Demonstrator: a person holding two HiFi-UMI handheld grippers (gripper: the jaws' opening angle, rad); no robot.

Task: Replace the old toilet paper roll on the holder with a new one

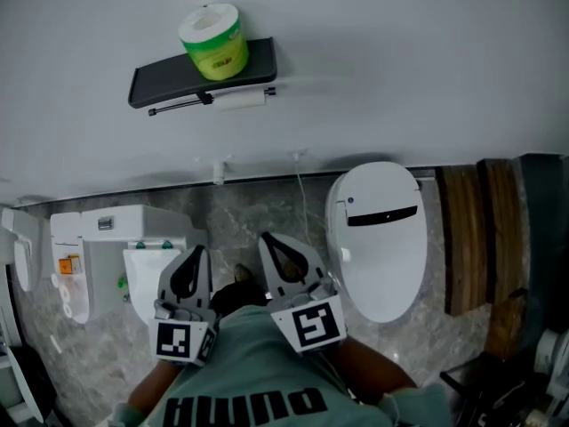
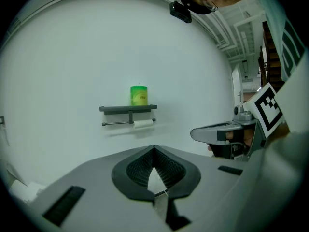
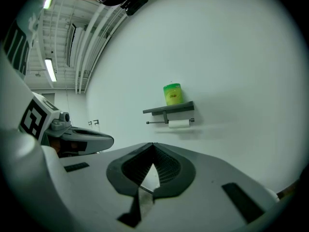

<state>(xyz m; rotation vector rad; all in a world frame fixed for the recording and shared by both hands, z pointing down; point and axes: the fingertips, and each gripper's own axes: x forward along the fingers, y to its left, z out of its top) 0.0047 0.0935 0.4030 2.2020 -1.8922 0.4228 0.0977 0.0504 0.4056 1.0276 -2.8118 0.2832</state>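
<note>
clenched and empty on both sides
head view: my left gripper and right gripper are sitting side by side at lower centre; the green-wrapped new roll is standing on the shelf at upper left, the old roll hanging just beneath. left gripper view: jaw tips are pressing together, gripping nothing. right gripper view: the same.

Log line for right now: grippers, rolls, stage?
stage: before first grasp | left gripper: shut, empty | right gripper: shut, empty | old roll: on holder bar | new roll: upright on holder shelf
</note>
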